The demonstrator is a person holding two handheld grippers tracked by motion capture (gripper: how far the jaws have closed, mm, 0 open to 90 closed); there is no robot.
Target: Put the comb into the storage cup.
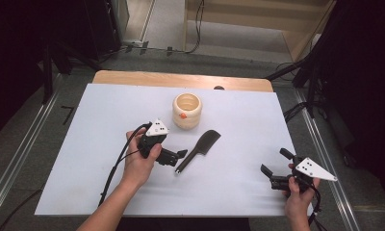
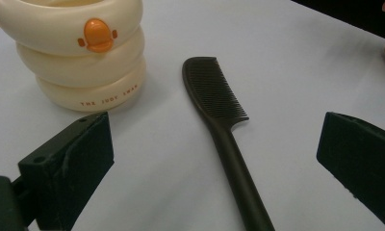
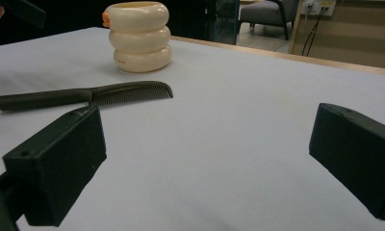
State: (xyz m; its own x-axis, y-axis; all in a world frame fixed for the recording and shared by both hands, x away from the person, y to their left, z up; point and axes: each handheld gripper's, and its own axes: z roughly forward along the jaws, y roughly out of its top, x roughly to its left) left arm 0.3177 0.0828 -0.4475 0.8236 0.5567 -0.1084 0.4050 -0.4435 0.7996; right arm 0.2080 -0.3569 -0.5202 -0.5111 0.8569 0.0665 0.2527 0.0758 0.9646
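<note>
Two grippers, jaws apart, empty: left gripper (image 1: 180,155) just beside comb handle, right gripper (image 1: 272,172) well apart | comb (image 1: 198,149) flat on table (image 1: 99,139) near cup (image 1: 186,111) | likely light, stiff, smooth; grasp mid-handle, not teeth

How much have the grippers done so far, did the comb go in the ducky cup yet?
Nothing looks done yet. The black comb lies flat on the white table, beside the cream cup, not in it. The left gripper is open near the comb's handle, holding nothing. The right gripper is open too, far off at the table's edge. Grabbing and moving the comb, if that's the job, is all still left.
</note>
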